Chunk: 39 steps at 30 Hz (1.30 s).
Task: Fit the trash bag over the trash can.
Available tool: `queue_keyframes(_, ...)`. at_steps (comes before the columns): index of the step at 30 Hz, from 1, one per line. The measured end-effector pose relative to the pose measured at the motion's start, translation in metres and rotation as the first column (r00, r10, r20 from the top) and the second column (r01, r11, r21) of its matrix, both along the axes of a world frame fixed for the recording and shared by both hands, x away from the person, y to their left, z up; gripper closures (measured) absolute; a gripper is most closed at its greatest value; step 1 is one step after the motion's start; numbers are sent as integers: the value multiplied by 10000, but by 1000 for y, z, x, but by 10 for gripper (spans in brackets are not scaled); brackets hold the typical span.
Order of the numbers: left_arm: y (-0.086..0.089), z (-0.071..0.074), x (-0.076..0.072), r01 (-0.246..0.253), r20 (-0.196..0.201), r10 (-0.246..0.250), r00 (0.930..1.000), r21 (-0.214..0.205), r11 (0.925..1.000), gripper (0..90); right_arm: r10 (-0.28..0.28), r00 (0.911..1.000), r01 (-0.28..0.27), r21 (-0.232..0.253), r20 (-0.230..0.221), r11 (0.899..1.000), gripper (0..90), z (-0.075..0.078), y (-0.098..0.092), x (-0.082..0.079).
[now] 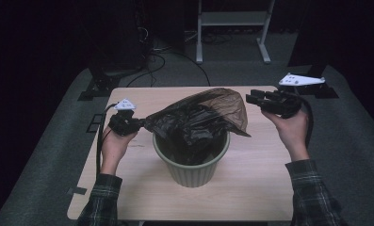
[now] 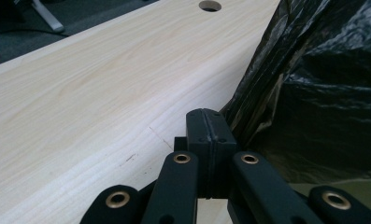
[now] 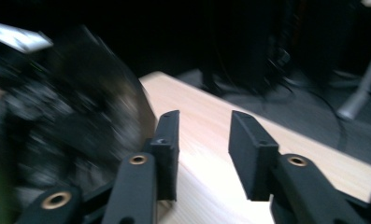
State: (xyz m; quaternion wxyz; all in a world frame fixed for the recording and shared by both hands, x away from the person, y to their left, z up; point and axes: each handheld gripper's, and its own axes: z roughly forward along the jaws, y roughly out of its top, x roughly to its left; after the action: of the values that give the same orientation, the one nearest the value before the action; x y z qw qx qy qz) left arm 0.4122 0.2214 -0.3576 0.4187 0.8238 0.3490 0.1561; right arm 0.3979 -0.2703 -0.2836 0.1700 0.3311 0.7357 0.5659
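Black bin bag (image 1: pixel 199 120) is seen draped in and over the green bin (image 1: pixel 192 167) at the desk (image 1: pixel 255 179) centre. Left gripper (image 1: pixel 140 123): fingers (image 2: pixel 205 135) closed on the bag's edge, left of the bin. Right gripper (image 1: pixel 251 99): fingers (image 3: pixel 167 149) parted, nothing held, right of the bin.

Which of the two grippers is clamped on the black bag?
The left gripper: its jaws pinch the black bag's edge beside the green bin. The right gripper has open jaws, apart from the bag.
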Motion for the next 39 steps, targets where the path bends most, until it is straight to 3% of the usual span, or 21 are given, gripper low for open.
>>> queue_keyframes(5,0,0,0,-14,-51,14,10000,9,10000,900,1295,9914,-1303,450,204,9904,527,17,14,0)
queue_keyframes(8,0,0,0,9,-54,-9,10000,-10,10000,900,1556,9876,-1561,272,201,9874,526,19,28,4)
queue_keyframes(9,0,0,0,27,-65,-28,10000,-22,10000,900,1571,9875,-1574,210,139,9873,545,19,32,7)
queue_keyframes(13,0,0,0,67,-92,-68,9999,-84,9999,900,1796,9837,-1798,-189,-127,9835,802,15,42,11)
queue_keyframes(15,1,0,0,116,-90,-117,9999,-90,9999,900,1911,9816,-1909,-486,-7,9804,891,14,46,6)
queue_keyframes(21,1,1,-1,120,-127,-121,9998,-98,9999,900,2407,9706,-2400,-692,31,9683,900,13,50,-17)
queue_keyframes(30,0,7,-10,276,-48,-276,9996,-133,9995,900,3509,9362,-3507,-1126,-187,9297,900,-5,57,-71)
queue_keyframes(31,0,7,-10,276,-48,-276,9996,-133,9995,900,3509,9362,-3507,-1126,-187,9297,900,-5,57,-71)
queue_keyframes(32,-1,8,-12,323,-31,-324,9995,-147,9994,900,3726,9276,-3734,-1072,-281,9215,900,-11,56,-82)
queue_keyframes(35,-1,10,-15,372,-20,-372,9993,-87,9993,900,4045,9134,-4070,-1039,-447,9075,900,-21,57,-95)
queue_keyframes(39,-3,10,-19,400,-31,-400,9992,-22,9992,900,4611,8848,-4658,-990,-667,8794,900,-35,62,-110)
